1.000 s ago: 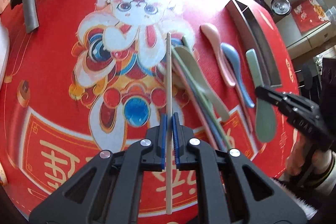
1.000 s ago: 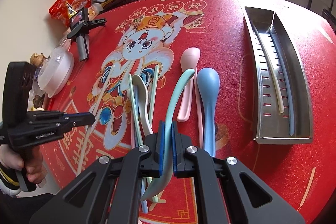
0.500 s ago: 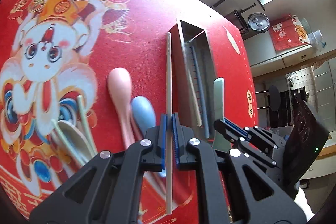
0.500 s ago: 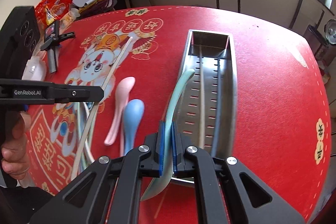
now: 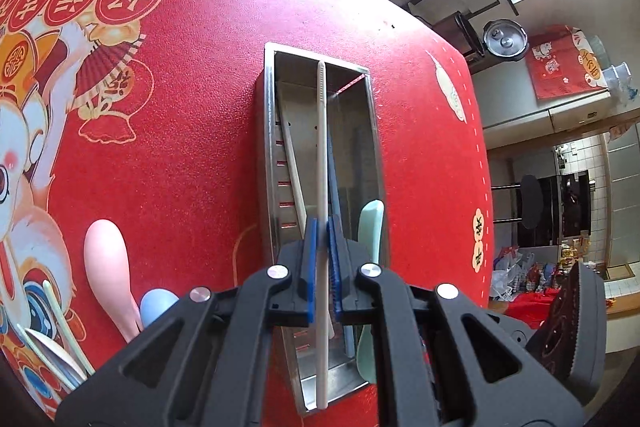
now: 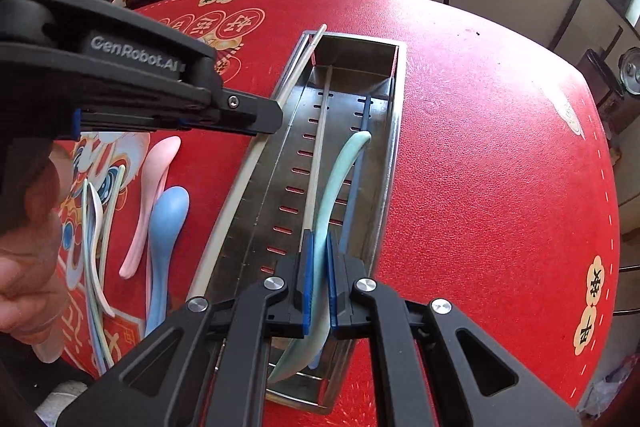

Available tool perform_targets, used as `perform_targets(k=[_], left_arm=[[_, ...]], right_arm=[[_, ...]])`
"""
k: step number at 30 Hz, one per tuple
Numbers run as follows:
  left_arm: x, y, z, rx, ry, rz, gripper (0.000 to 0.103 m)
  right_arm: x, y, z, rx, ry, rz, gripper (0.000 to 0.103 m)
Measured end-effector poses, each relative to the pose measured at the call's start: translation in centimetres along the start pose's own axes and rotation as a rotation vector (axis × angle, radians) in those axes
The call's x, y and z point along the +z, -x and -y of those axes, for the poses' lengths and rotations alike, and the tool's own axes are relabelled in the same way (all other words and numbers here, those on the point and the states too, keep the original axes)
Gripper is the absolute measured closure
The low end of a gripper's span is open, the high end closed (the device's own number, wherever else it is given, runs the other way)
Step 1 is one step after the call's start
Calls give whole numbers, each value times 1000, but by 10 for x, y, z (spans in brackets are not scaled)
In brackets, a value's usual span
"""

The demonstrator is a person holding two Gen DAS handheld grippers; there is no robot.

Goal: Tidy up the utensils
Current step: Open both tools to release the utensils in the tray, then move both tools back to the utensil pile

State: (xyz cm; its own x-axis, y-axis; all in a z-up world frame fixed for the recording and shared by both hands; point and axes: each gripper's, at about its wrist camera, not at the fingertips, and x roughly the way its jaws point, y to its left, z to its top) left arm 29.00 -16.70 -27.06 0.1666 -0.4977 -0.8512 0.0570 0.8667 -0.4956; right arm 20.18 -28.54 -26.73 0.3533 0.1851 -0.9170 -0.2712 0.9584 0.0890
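Two utensils hang over the steel tray [image 6: 390, 163] at once, one in each tool. The left gripper [image 5: 322, 267], centre bottom of its own view, is clamped on a cream chopstick [image 5: 321, 155] that runs up the frame along the tray's middle divider. The right gripper [image 6: 318, 281], low centre in its view, pinches a mint green spoon [image 6: 340, 167] by the handle, bowl end down near the tray's near wall. Already lying in the tray are a second cream chopstick [image 6: 318, 147] and a dark blue one [image 6: 358, 171].

To do this well, I'd say each piece should be lined up with the tray's length before letting go, chopstick over the side with the other sticks, spoon over its own side. Lower until the tip is close to the slotted floor, then release, so nothing bounces or lands across the divider. Pink spoon [image 6: 154, 187] and blue spoon [image 6: 168, 219] wait at left on the red mat [image 6: 480, 147]
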Motion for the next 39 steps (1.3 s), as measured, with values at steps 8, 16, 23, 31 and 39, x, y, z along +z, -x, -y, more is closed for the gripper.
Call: perform_targets(k=[8, 16, 23, 31, 39], left_arm=[[11, -21, -2, 44, -13, -33, 91], [10, 28, -5, 19, -79, 54, 65], [-12, 96, -25, 89, -206, 172, 54], [-78, 146, -94, 187, -258, 176, 54], [-152, 132, -160, 223, -141, 96, 55]], right_arm=[[1, -1, 4, -19, -39, -2, 96], [-1, 39, 1, -30, -97, 79, 87], [-22, 71, -24, 47, -165, 179, 76], [-60, 68, -74, 119, -170, 195, 72], [-86, 34, -106, 154, -152, 98, 72]])
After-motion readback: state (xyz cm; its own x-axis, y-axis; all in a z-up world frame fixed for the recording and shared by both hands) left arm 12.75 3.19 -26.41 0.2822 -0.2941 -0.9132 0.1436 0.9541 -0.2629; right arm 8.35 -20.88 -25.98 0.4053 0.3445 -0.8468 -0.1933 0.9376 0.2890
